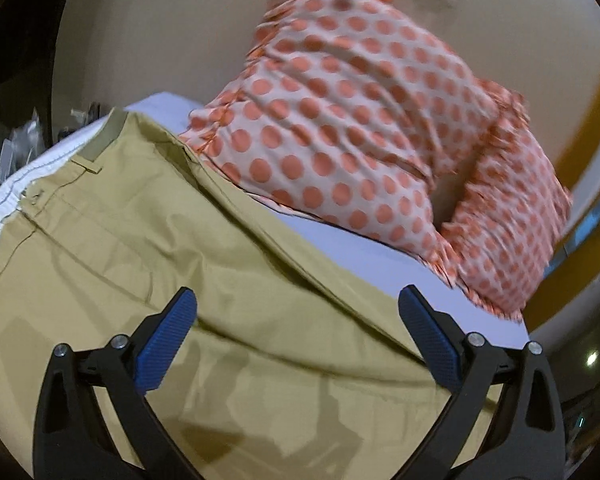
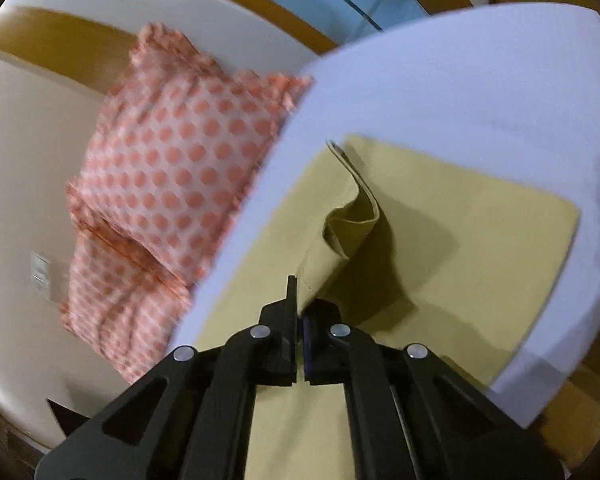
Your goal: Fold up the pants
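Khaki pants (image 1: 148,248) lie flat on a white bed (image 1: 356,256), waistband at the far left in the left wrist view. My left gripper (image 1: 296,320) is open and empty, its blue pads just above the fabric. In the right wrist view the pant legs (image 2: 440,232) lie flat on the bed (image 2: 460,80). My right gripper (image 2: 298,312) is shut on an upper layer of the pants and holds it raised in a ridge (image 2: 348,220) above the rest.
Two pillows with orange polka dots (image 1: 360,112) lean against the beige wall at the bed's side; they also show in the right wrist view (image 2: 172,168). A wooden frame (image 2: 60,40) runs behind them. The bed's edge is near the pants.
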Tool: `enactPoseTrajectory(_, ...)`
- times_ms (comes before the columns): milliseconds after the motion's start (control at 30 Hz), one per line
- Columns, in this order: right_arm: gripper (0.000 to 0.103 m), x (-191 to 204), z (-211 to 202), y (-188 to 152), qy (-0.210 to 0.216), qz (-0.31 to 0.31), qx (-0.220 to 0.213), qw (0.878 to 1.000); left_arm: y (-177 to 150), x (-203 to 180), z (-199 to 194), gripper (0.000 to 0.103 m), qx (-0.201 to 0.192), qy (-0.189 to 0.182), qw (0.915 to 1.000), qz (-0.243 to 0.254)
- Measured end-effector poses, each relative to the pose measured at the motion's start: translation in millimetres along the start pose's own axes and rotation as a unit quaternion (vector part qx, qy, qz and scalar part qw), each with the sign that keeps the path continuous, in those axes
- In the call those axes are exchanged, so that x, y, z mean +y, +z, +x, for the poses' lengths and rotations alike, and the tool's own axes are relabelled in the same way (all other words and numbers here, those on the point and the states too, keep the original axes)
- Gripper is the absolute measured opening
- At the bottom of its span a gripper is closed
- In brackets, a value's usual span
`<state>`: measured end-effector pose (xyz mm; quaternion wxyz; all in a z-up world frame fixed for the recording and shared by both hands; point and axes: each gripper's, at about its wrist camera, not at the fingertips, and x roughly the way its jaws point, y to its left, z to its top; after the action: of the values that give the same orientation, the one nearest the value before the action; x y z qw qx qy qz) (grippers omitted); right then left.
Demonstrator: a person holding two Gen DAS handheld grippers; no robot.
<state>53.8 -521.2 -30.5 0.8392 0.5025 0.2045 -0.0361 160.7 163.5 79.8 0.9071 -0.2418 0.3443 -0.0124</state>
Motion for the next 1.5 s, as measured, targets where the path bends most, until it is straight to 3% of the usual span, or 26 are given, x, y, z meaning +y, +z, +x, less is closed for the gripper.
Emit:
enactPoseTrajectory(200, 0.002, 2, 0, 9, 0.031, 0.004, -0.011, 0.999, 43, 17, 66, 0.085, 0.056, 0.035, 0.9963, -0.056)
enactPoseTrajectory(300, 0.002, 5, 0, 11, 0.035, 0.001, -0.013, 0.999, 55, 25, 100, 0.074, 0.083, 0.047, 0.9919, -0.084)
enactPoseTrajectory(367, 0.002, 6, 1, 12, 0.036, 0.0, -0.013, 0.999, 62, 35, 122, 0.056, 0.096, 0.063, 0.9881, -0.102)
enactPoseTrajectory(400, 0.002, 5, 1, 12, 0.037, 0.001, -0.014, 0.999, 64, 41, 131, 0.026, 0.102, 0.068, 0.986, -0.112)
enactPoseTrajectory(433, 0.002, 6, 1, 13, 0.038, 0.003, -0.015, 0.999, 64, 47, 135, 0.007, 0.108, 0.07, 0.9837, -0.126)
enactPoseTrajectory(500, 0.002, 8, 2, 16, 0.045, 0.007, -0.017, 0.999, 60, 55, 123, 0.005, 0.101, 0.058, 0.9824, -0.146)
enactPoseTrajectory(633, 0.002, 19, -21, 26, 0.055, -0.009, -0.045, 0.997, 46, 40, 46, 0.004, 0.046, 0.052, 0.9948, -0.075)
enactPoseTrajectory(733, 0.002, 17, -43, 28, 0.054, -0.017, -0.064, 0.996, -3, 42, -43, 0.005, 0.008, 0.042, 0.9982, -0.043)
enactPoseTrajectory(867, 0.002, -4, -58, 19, 0.025, -0.013, -0.064, 0.998, -76, 64, -99, 0.006, 0.021, 0.052, 0.9977, -0.039)
enactPoseTrajectory(1033, 0.002, -37, -55, 10, -0.008, 0.01, -0.048, 0.999, -132, 91, -110, 0.006, 0.045, 0.05, 0.995, -0.074)
enactPoseTrajectory(1200, 0.002, -44, -59, 6, -0.044, -0.009, -0.041, 0.998, -151, 93, -113, 0.01, 0.035, 0.047, 0.9962, -0.064)
enactPoseTrajectory(1233, 0.006, -45, -63, 6, -0.051, -0.013, -0.042, 0.998, -154, 92, -116, 0.012, 0.029, 0.049, 0.9968, -0.055)
enactPoseTrajectory(1300, 0.027, -48, -78, 6, -0.071, -0.016, -0.063, 0.995, -159, 89, -122, 0.014, 0.018, 0.052, 0.9975, -0.043)
enactPoseTrajectory(1333, 0.049, -51, -87, 6, -0.08, -0.018, -0.084, 0.993, -162, 88, -126, 0.015, 0.013, 0.052, 0.9978, -0.039)
enactPoseTrajectory(1367, 0.055, -52, -93, 6, -0.084, -0.021, -0.099, 0.991, -166, 88, -132, 0.016, 0.005, 0.049, 0.9981, -0.036)
enactPoseTrajectory(1433, 0.055, -56, -99, 7, -0.096, -0.028, -0.116, 0.988, -170, 90, -140, 0.028, -0.005, 0.051, 0.998, -0.037)
enactPoseTrajectory(1500, 0.055, -61, -96, 7, -0.104, -0.029, -0.114, 0.988, -174, 94, -152, 0.032, -0.021, 0.052, 0.9974, -0.044)
